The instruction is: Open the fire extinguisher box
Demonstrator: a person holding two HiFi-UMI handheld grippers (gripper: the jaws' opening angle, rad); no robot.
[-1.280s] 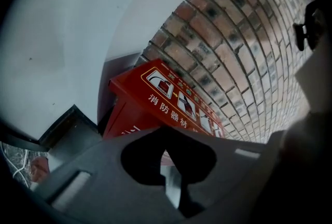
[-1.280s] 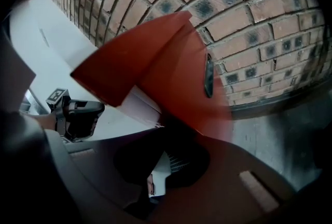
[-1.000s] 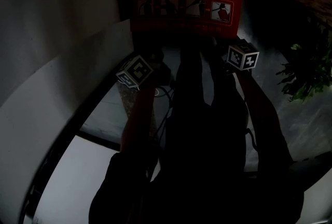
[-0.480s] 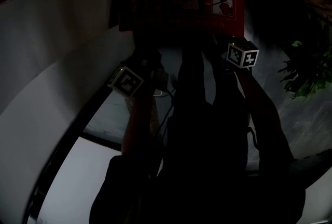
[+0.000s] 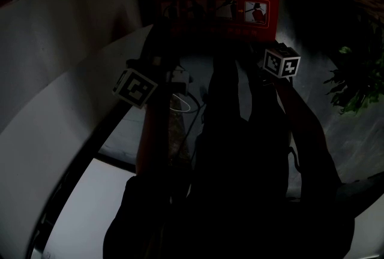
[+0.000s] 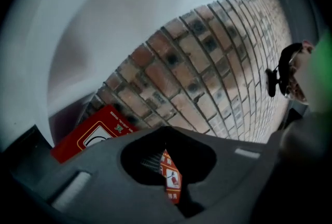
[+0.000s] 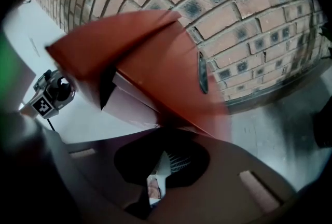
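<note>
Left gripper (image 6: pixel 167 166) clamps the thin labelled lid (image 6: pixel 173 187) of the red metal fire extinguisher box (image 5: pixel 240 27); right gripper (image 7: pixel 155 186) pinches the lid's right end.

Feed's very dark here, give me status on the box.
Left gripper shut on lid edge. Right gripper likewise. Lid looks tilted up, part open. Nothing blocking seen.
</note>
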